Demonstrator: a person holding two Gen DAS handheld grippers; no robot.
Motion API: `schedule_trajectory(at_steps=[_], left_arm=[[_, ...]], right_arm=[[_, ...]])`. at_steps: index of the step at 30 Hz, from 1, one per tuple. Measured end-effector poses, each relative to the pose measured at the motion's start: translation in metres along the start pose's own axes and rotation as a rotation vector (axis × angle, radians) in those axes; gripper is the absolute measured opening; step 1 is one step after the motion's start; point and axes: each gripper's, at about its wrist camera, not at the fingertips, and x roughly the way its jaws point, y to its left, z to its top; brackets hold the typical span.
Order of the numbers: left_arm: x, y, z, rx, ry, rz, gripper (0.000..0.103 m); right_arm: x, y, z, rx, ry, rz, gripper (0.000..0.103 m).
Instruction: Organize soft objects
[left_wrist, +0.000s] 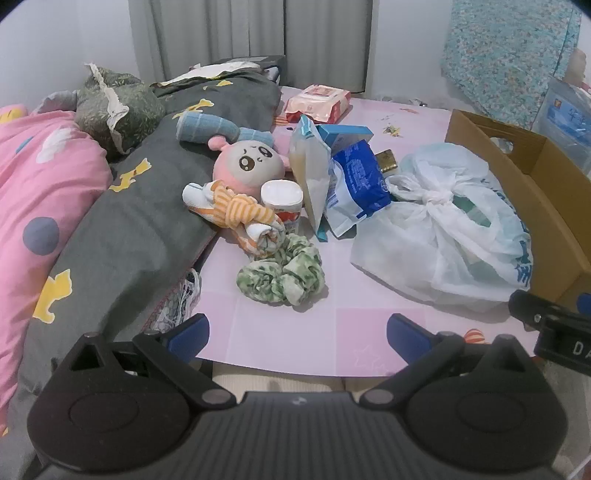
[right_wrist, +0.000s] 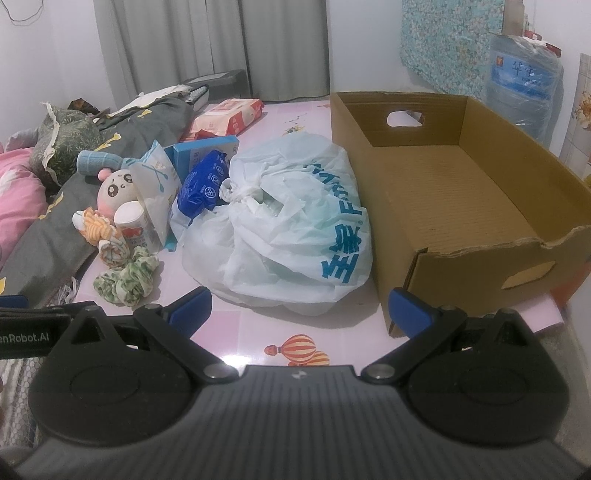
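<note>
both grippers sit low at the near edge of the pink table (right_wrist: 258, 332), and neither holds anything. the left gripper (left_wrist: 297, 334) has its blue pads spread wide with bare tabletop between them; the right gripper (right_wrist: 301, 306) is just as wide open, and its left pad lies before the near edge of the white plastic bag (right_wrist: 280, 236).

nearest the left gripper lies the green scrunchie (left_wrist: 282, 275), crumpled flat on the table just in front of the plush doll (left_wrist: 245, 168). it looks like the first soft thing to collect. the empty cardboard box (right_wrist: 461, 184) stands at the right, beyond the bag, and is the likely place for it.

the scrunchie is a squashed ring, its longer span running roughly left to right across the left wrist view, with one thicker fold at the near right. the doll lies on its back, head away from the camera and its striped body towards it, long axis running near to far and leaning onto the grey pillow (left_wrist: 129, 221).

to do this well, i judge the left gripper should come down over the scrunchie's narrow span, across the long axis, and bite deep into the bunched fabric, since a shallow pinch on loose cloth may slip. the white cup (left_wrist: 282, 201) stands touching the doll and close behind the scrunchie, so a low, short approach keeps it upright.
</note>
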Motion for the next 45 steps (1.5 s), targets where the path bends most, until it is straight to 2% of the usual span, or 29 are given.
schedule_trajectory(at_steps=[11, 16, 22, 25, 28, 30, 34, 37, 40, 42, 45], left_arm=[[0.002, 0.007, 0.004, 0.003, -0.002, 0.013, 0.103], [0.0, 0.017, 0.021, 0.004, -0.035, 0.013, 0.103], [-0.002, 0.029, 0.051, 0.004, -0.117, 0.018, 0.103], [0.003, 0.039, 0.065, -0.038, -0.15, -0.035, 0.103], [0.014, 0.047, 0.076, -0.086, -0.161, -0.111, 0.103], [0.022, 0.048, 0.083, -0.098, -0.167, -0.123, 0.103], [0.035, 0.048, 0.1, -0.1, -0.194, -0.107, 0.101], [0.041, 0.052, 0.119, -0.114, -0.22, -0.119, 0.098], [0.052, 0.049, 0.138, -0.094, -0.258, -0.121, 0.094], [0.061, 0.042, 0.152, -0.05, -0.264, -0.126, 0.085], [0.08, 0.024, 0.182, 0.081, -0.23, -0.176, 0.082]], right_arm=[[-0.001, 0.003, -0.001, -0.008, -0.011, 0.012, 0.102], [-0.013, 0.01, 0.019, -0.057, -0.06, 0.057, 0.102], [-0.02, 0.023, 0.078, -0.147, -0.138, 0.21, 0.102], [-0.016, 0.029, 0.107, -0.203, -0.19, 0.276, 0.102], [-0.009, 0.032, 0.133, -0.26, -0.245, 0.387, 0.102], [-0.001, 0.033, 0.15, -0.266, -0.257, 0.44, 0.102], [0.035, 0.039, 0.19, -0.255, -0.173, 0.486, 0.102], [0.074, 0.038, 0.22, -0.183, -0.069, 0.534, 0.102], [0.116, 0.036, 0.236, -0.106, 0.012, 0.567, 0.102], [0.149, 0.034, 0.245, -0.035, 0.083, 0.576, 0.1], [0.199, 0.031, 0.254, 0.095, 0.215, 0.578, 0.088]])
